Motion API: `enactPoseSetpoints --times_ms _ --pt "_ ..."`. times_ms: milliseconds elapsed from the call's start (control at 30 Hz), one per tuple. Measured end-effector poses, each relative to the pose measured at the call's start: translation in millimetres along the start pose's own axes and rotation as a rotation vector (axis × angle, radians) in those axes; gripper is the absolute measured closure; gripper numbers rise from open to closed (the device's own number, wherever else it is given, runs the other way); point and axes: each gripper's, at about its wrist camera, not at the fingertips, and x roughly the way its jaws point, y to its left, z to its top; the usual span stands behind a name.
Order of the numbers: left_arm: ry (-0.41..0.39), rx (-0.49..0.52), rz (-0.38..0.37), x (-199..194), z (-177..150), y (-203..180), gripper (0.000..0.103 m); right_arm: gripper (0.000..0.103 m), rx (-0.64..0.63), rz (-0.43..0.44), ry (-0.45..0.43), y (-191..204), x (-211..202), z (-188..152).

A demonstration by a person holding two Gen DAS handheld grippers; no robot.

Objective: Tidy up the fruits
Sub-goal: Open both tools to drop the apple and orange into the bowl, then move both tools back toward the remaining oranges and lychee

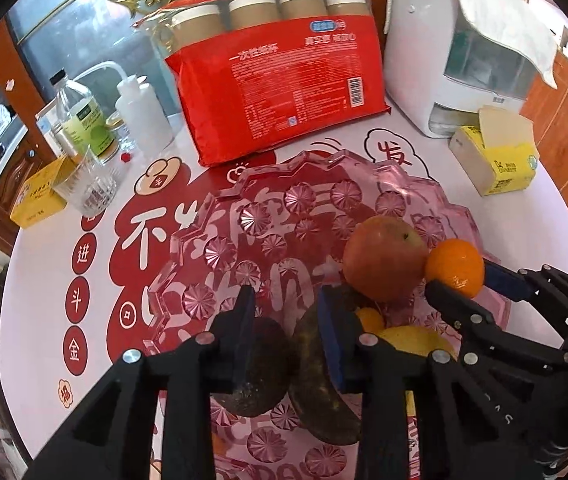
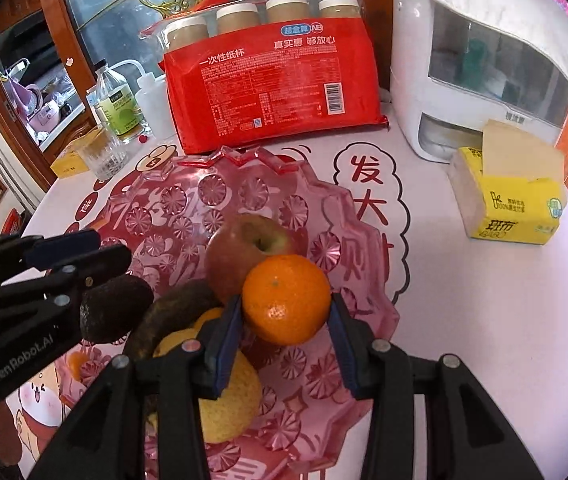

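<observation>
Right gripper (image 2: 286, 312) squeezing the orange (image 2: 286, 299) between both pads, above the pink plate (image 2: 368, 240). Left gripper (image 1: 288, 300) open wide, fingers around nothing, over the avocado (image 1: 260, 364).

Apple (image 2: 250, 250) in tray (image 2: 348, 216) — behind orange (image 2: 286, 298)
</observation>
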Motion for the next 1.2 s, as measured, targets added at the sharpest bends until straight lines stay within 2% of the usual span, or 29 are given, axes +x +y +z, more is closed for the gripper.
enactPoseSetpoints --times_ms 33,67,100,167,200,500,733,1200 --pt "0.001 -0.006 -0.001 0 -1 2 0.067 0.059 -0.001 -0.005 0.001 1 0 1" --pt "0.001 -0.010 -0.002 -1 -2 3 0.055 0.059 0.000 -0.009 0.001 2 0 2" --pt "-0.001 -0.017 -0.001 -2 -3 4 0.040 0.058 0.000 -0.011 0.001 3 -1 2" --pt "-0.023 -0.029 0.013 -6 -5 8 0.026 0.054 -0.005 -0.011 -0.001 5 -2 2" --pt "-0.031 -0.028 0.019 -8 -6 9 0.024 0.053 -0.005 -0.010 0.000 5 -2 1" --pt "-0.035 -0.007 0.062 -19 -12 11 0.021 0.053 0.002 0.032 -0.026 8 -20 1" --pt "-0.035 0.017 0.056 -31 -17 8 0.018 0.053 0.019 0.035 -0.040 6 -35 -2" --pt "-0.070 0.031 0.014 -81 -38 13 0.018 0.053 0.027 0.023 -0.071 16 -77 -9"
